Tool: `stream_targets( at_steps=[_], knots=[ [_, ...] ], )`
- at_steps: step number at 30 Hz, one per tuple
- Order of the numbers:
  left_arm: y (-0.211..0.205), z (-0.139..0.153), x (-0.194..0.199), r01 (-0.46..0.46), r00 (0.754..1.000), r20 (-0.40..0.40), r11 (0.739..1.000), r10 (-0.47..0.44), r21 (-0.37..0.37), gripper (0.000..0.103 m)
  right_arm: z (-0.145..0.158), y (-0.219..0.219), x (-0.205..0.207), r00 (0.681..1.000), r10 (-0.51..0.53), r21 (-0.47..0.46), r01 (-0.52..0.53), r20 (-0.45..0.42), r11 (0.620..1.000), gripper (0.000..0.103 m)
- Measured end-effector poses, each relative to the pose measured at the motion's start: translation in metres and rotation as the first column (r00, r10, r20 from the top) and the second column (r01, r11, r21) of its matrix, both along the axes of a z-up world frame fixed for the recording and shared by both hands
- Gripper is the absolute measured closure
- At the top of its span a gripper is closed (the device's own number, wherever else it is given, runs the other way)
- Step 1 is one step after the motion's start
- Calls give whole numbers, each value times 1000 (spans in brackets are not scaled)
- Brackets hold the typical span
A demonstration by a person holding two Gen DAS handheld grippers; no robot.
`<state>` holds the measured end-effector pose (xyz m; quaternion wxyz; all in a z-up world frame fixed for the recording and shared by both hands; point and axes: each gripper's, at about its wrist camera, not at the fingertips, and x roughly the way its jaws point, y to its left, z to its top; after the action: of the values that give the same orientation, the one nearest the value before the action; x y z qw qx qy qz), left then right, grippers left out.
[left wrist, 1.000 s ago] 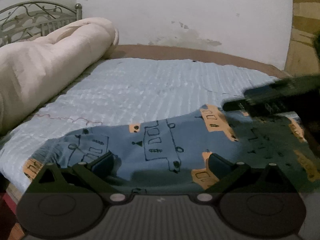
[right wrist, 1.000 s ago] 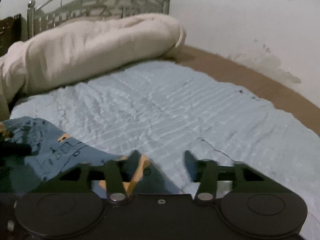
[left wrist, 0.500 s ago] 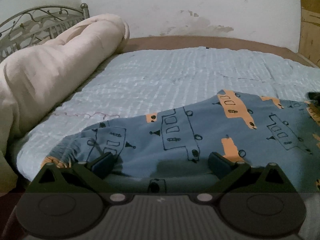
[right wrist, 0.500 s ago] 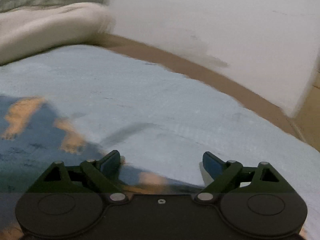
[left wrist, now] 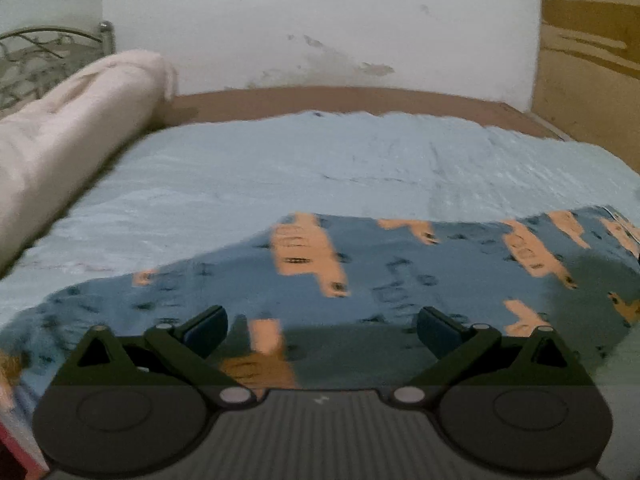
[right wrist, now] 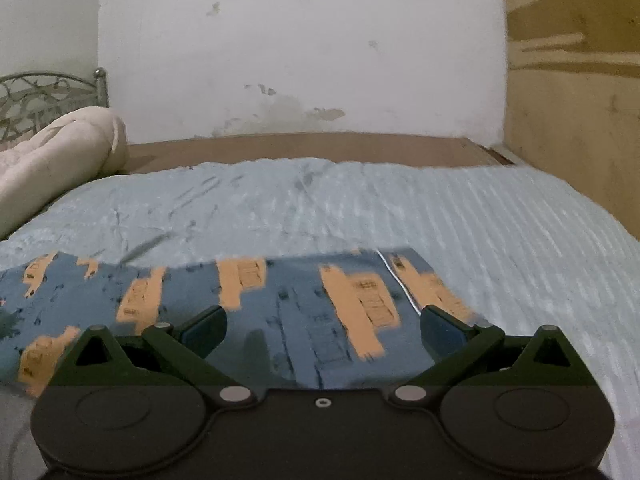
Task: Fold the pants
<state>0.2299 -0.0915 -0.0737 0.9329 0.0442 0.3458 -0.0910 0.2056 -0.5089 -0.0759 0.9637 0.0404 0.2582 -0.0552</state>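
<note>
Pants of soft blue cloth printed with orange and outlined vehicles [right wrist: 280, 312] lie flat along the near edge of the bed, stretched sideways across both views, and you have hold of them with neither tool.

Your right gripper [right wrist: 322, 330] hangs just above what looks like the end with a white seam line; its jaws are opening, near full spread, and nothing is pinched between them. Your left gripper [left wrist: 322, 330] is likewise spread wide over the other stretch of the pants [left wrist: 400, 272], empty.

Risks, as I judge them:
- The cloth is thin and seems already doubled. If you close on the top layer alone, the layers could slide apart and the fold come out skewed.
- The pale blue ribbed bedsheet [right wrist: 500, 232] lies right under the pants. Dip too deep and you may pinch sheet with cloth and drag it up.
- Both views are smeared. Close while travelling and you could miss the edge or rumple it.
- The pants sit near the bed's front edge. A pull toward you might slip them off.

Count: one pair of pants, two grippers, one bedsheet; further back one rolled cream blanket [left wrist: 72, 136], one metal scrollwork headboard [right wrist: 48, 96], one stained white wall [right wrist: 300, 60], and at the right one wooden panel [right wrist: 572, 92].
</note>
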Motion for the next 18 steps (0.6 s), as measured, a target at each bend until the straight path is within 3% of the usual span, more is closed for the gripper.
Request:
stream_targets(
  at_steps=[4,8,11,18],
  knots=[
    [-21,-15,10,18,999,-47,1000,-18,8,1,-11,-19,-9,996,-87,116,87,-10,989,1],
    [-22,-26,12,2,999,-37,1000,-1,12,0,-32,-45,-16,985,-172,290,166,-6,942,1],
    [-23,-29,13,2,999,-43,1000,-1,8,0,-40,-57,-19,987,-159,384,140,18,912,1],
    [-23,-30,14,11,999,-38,1000,-10,26,0,-37,-73,-7,998,-54,505,29,35,862,1]
  ],
)
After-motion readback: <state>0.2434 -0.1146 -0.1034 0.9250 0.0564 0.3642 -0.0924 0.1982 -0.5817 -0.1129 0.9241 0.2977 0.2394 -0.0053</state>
